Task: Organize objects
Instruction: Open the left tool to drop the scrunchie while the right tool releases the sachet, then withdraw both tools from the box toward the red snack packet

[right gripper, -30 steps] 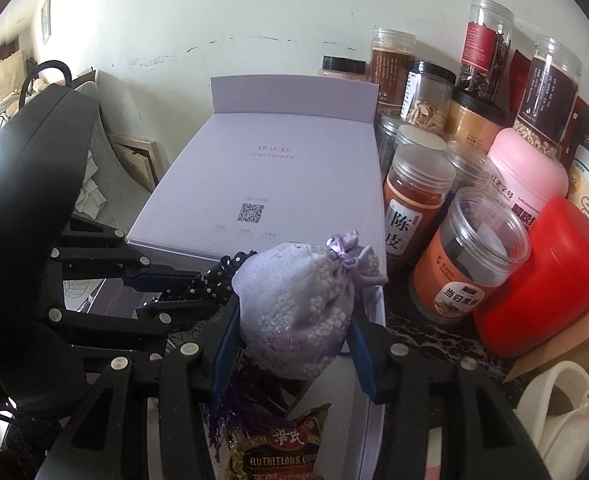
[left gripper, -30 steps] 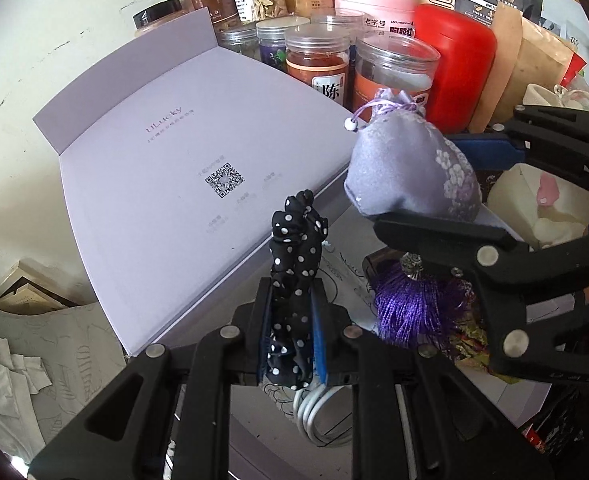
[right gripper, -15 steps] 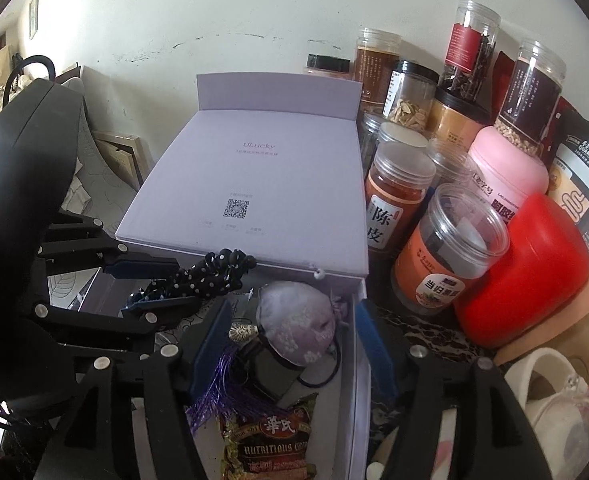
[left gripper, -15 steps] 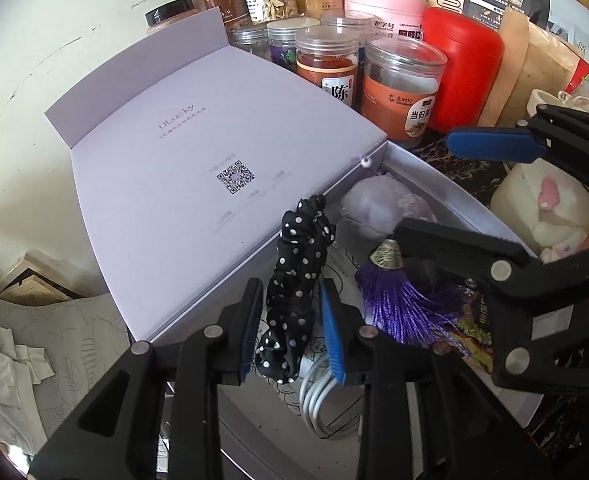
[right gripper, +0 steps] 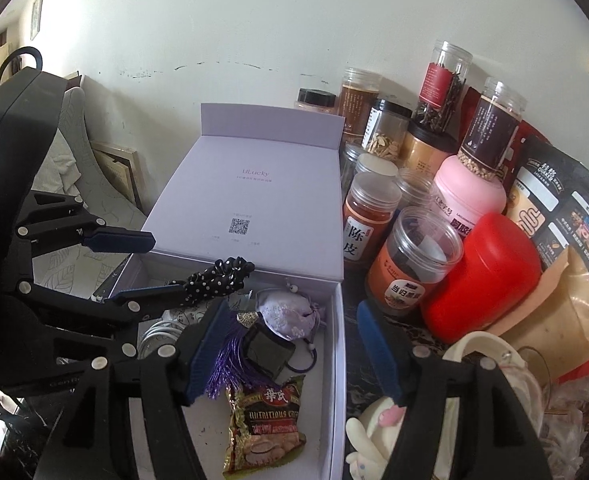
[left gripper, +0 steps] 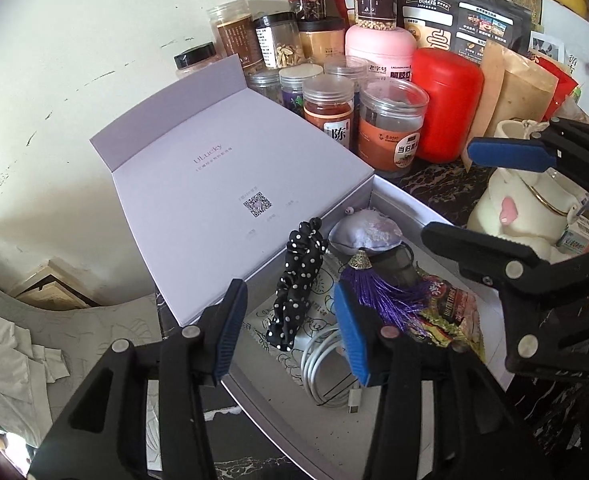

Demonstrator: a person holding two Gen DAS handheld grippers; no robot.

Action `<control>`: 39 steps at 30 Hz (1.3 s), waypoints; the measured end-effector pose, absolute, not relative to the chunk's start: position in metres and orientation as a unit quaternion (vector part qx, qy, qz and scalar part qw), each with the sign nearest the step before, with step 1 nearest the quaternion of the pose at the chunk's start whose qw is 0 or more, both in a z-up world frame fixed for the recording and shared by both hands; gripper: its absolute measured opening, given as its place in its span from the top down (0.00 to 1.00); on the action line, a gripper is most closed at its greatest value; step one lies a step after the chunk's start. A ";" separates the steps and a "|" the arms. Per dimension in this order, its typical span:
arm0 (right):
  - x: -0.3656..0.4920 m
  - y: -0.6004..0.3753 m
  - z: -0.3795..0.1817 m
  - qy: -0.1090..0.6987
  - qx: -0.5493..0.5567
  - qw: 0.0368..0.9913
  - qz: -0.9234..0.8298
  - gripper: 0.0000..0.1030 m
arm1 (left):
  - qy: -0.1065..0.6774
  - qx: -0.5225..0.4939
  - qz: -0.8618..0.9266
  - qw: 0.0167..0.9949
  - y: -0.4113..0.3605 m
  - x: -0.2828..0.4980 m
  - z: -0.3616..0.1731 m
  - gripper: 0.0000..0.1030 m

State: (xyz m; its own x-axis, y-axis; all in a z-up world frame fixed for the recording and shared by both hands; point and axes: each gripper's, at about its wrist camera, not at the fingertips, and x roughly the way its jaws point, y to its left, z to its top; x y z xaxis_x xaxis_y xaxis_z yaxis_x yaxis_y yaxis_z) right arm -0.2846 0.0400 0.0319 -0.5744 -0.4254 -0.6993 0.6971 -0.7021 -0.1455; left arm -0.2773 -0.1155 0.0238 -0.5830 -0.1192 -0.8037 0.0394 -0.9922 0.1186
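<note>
Inside, lilac embroidered pouch (right gripper: 284, 314), polka-dot scrunchie (left gripper: 296, 280), rigid box (right gripper: 336, 360).

The open box (right gripper: 336, 364) sits on the tabletop (right gripper: 352, 292), its lid (right gripper: 250, 204) folded back toward the wall (right gripper: 214, 20). Inside, the sachet (right gripper: 284, 314) lies at the far end near the lid hinge, with the tassel (right gripper: 230, 364) just in front of it. The snack packet (right gripper: 264, 424) lies nearer the camera, in front of the tassel. The scrunchie (left gripper: 296, 292) is to the left of the sachet, over the coiled cable (left gripper: 322, 364). To the right of the box stand the jars (right gripper: 412, 264), crowded in rows back to the wall.
</note>
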 end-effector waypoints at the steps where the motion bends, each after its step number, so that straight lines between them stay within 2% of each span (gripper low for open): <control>1: -0.281 0.042 0.035 0.208 0.324 0.324 -0.864 0.35 | -0.045 0.453 -0.889 0.047 -0.114 -0.274 0.027 0.58; 24: -0.201 0.094 0.091 0.201 0.272 0.308 -0.889 0.35 | -0.061 0.408 -0.909 0.058 -0.069 -0.183 0.094 0.58; 39: -0.138 0.140 0.095 0.199 0.265 0.284 -0.900 0.35 | -0.060 0.389 -0.918 0.043 -0.026 -0.127 0.103 0.58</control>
